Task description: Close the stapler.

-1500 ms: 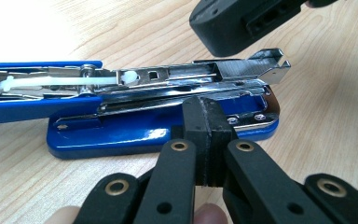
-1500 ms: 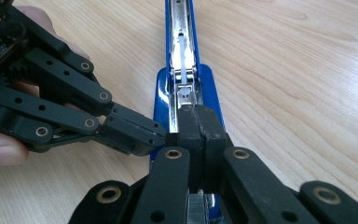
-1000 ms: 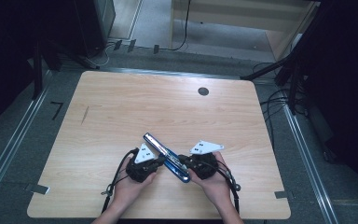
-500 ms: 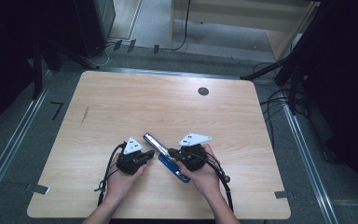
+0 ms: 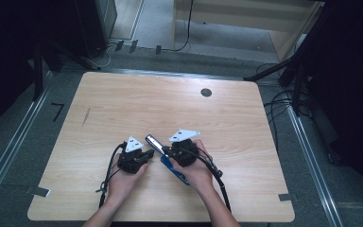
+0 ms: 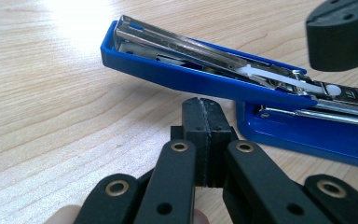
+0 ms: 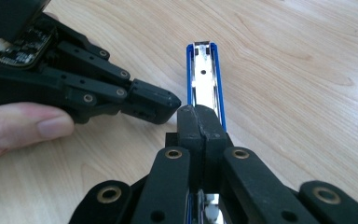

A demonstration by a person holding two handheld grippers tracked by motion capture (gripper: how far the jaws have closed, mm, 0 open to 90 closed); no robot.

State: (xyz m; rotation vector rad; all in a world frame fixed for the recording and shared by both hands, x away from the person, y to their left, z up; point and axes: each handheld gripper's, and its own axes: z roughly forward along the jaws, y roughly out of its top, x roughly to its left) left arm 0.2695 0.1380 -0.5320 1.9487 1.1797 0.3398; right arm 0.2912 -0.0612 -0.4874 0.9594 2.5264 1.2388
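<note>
Both hands are down at the near edge of the wooden table (image 5: pixel 123 104), and between them lies a blue stapler (image 5: pixel 174 168), swung open, its metal staple channel (image 5: pixel 153 142) lifted and angling away from the person.

Left gripper (image 6: pixel 204 108) now: jaws pressed flat together, nothing between them, tips sitting just under the raised blue arm (image 6: pixel 186 77) of the stapler and a shade short of it. The stapler's base (image 6: pixel 307 133) lies flat on the wood just to the right of those tips.

Right gripper (image 7: pixel 198 116): clenched too, pads meeting with no gap. It rides directly above the open stapler, whose shiny channel (image 7: pixel 204 79) runs straight ahead from its tips. Whether the tips actually touch the metal, I cannot tell. The left gripper's tips come in from the left, just beside the right's.
</note>
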